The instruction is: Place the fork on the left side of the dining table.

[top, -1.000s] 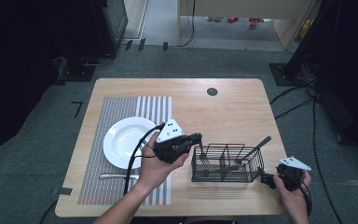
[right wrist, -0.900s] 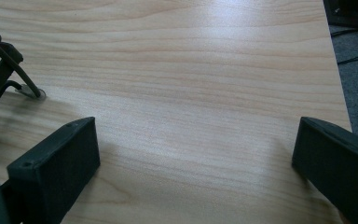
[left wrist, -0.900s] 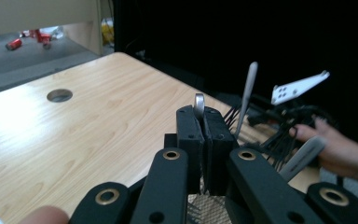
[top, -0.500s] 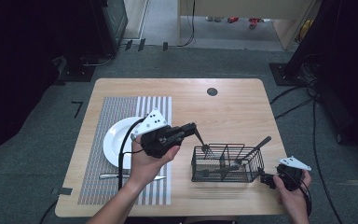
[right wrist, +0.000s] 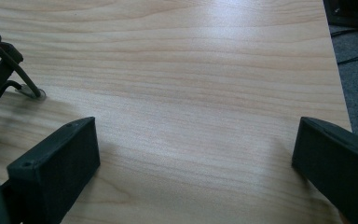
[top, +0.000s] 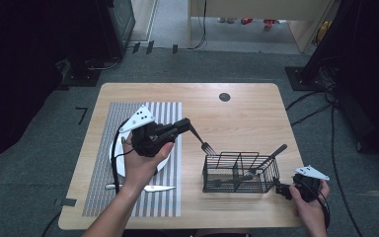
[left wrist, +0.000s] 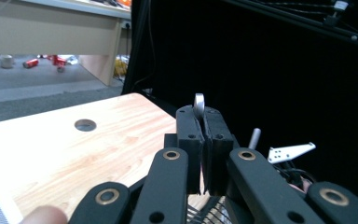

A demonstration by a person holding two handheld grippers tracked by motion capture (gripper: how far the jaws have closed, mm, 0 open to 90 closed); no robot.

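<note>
Fork (top: 203,142) now lifted off basket (top: 241,172), L gripper (top: 183,124) fingers clamping it (R gripper (top: 280,189) fingers wide).

On the wooden table (top: 246,118), a striped placemat (top: 168,111) lies along the left edge with a white plate (top: 120,165) and a knife (top: 150,188) on it, a black wire basket (top: 237,154) holding a dark-handled utensil (top: 271,154) stands near the front right corner, and a round hole (top: 224,97) sits near the far edge.
</note>
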